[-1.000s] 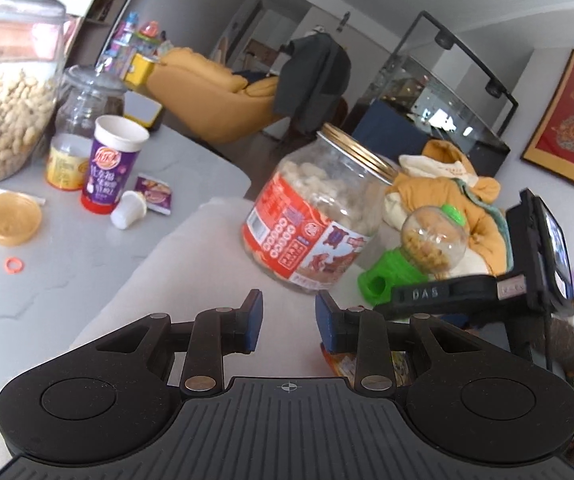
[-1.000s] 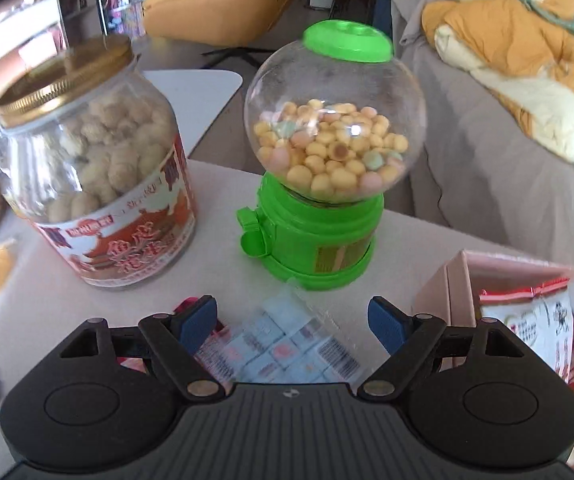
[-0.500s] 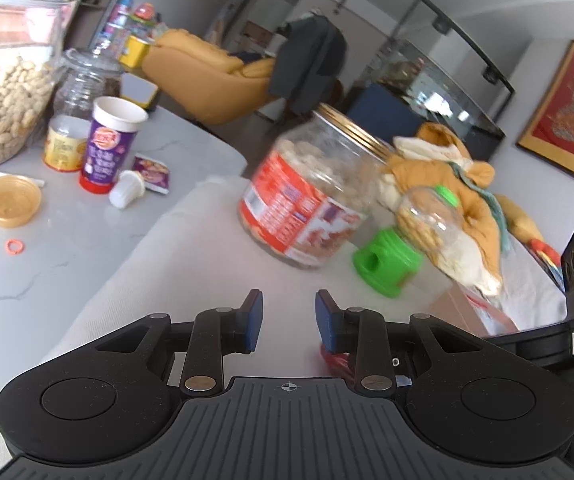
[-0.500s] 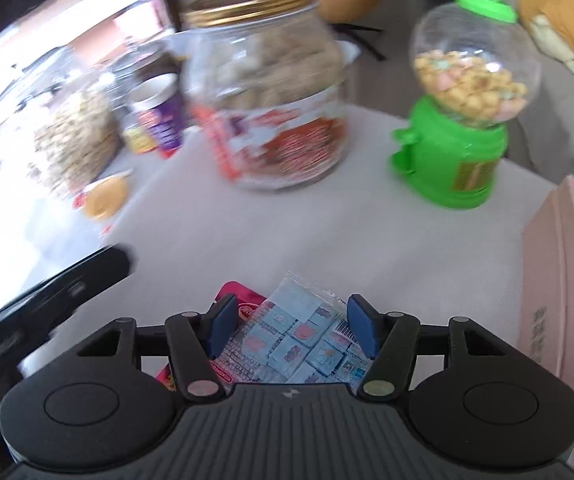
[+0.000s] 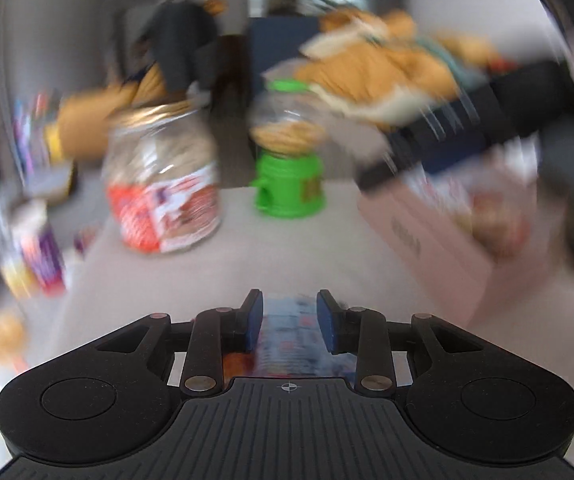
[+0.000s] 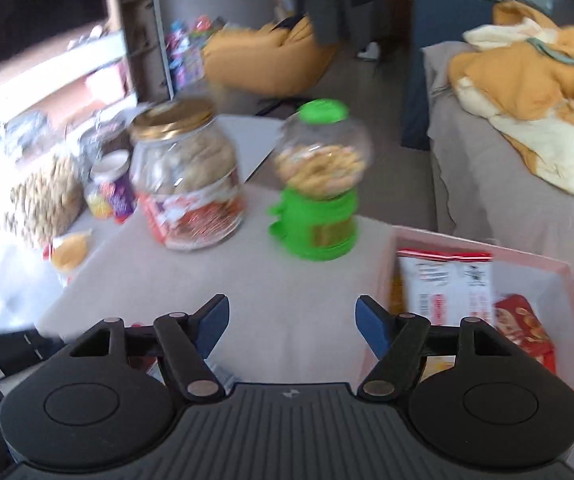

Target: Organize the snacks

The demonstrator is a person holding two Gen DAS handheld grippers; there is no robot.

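A clear snack packet [image 5: 289,330] with small blue and pink squares lies on the white table, between the fingers of my left gripper [image 5: 289,318]. The jaws stand a little apart at its sides; the view is blurred, so contact is unclear. My right gripper [image 6: 293,322] is open wide and empty above the table, left of a pink box [image 6: 567,292] that holds a white snack bag [image 6: 445,280] and a red packet [image 6: 525,330]. The box also shows in the left wrist view [image 5: 427,236].
A gold-lidded jar of snacks [image 6: 189,176] and a green candy dispenser [image 6: 317,184] stand at the table's far side; both show blurred in the left wrist view, the jar [image 5: 163,184] and the dispenser [image 5: 287,152]. Cups and a peanut jar [image 6: 43,196] sit left.
My left gripper has swung right, over the snack packet. My right gripper has let go of the packet, opened wide and pulled up and to the right, toward the pink box.
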